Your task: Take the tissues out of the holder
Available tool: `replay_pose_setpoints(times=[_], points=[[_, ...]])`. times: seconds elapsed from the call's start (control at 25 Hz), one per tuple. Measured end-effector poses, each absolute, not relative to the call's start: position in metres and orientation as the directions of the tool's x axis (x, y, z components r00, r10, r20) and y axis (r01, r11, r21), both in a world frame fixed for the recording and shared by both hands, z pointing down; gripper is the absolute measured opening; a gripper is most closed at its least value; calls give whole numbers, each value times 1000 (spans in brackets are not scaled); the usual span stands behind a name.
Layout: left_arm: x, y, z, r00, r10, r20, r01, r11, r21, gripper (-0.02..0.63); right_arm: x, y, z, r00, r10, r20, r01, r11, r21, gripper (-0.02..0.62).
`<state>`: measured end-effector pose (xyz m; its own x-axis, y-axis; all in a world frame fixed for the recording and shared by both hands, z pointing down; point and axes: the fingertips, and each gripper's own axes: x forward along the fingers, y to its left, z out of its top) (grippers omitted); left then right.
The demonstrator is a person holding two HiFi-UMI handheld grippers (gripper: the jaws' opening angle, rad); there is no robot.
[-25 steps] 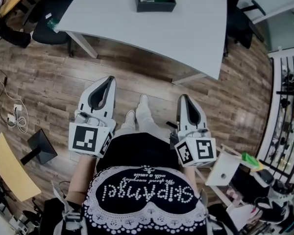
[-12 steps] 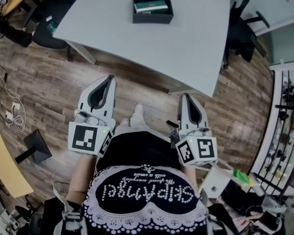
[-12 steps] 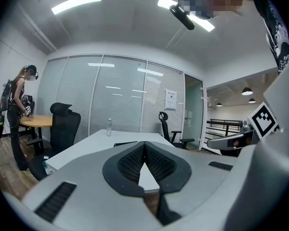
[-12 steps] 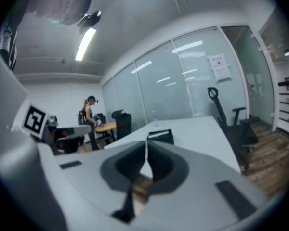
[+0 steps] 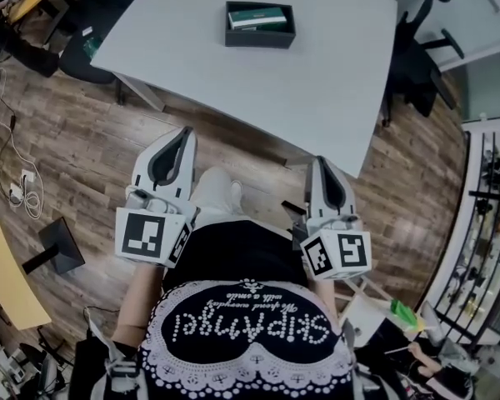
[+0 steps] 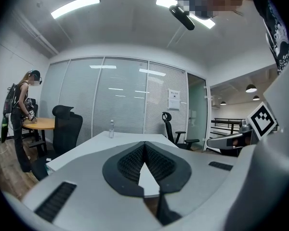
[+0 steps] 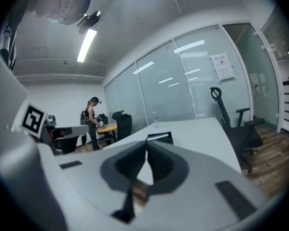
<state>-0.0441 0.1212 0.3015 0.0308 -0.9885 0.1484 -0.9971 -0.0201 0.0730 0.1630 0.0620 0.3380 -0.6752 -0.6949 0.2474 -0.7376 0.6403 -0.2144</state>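
In the head view a black tissue holder (image 5: 260,26) stands on the far part of the white table (image 5: 317,82), with a green and white tissue pack (image 5: 257,17) lying inside it. My left gripper (image 5: 187,131) is shut and empty, held over the wood floor just short of the table's near edge. My right gripper (image 5: 320,160) is also shut and empty, its tip close to the table's near corner. In the right gripper view the right gripper (image 7: 146,141) points at the holder (image 7: 160,137). In the left gripper view the left gripper (image 6: 144,143) faces the table (image 6: 111,141).
Black office chairs stand at the table's right (image 5: 412,52) and left (image 5: 79,52). Cables (image 5: 25,194) and a black stand (image 5: 60,247) lie on the floor at left. A black rack (image 5: 483,190) is at right. A person (image 6: 19,121) stands by a wooden table; a bottle (image 6: 111,128) stands on the table's far end.
The table and holder have drawn nearer in the head view. Both grippers, still shut, have moved forward toward the table's near edge.
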Motion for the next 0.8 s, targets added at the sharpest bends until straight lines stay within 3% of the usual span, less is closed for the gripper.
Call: replay_pose_setpoints(times=[0.8], points=[[-90, 45, 303, 63, -989, 137, -994, -50, 98, 23, 109, -3, 342, -667, -695, 268, -745, 631, -216, 34]])
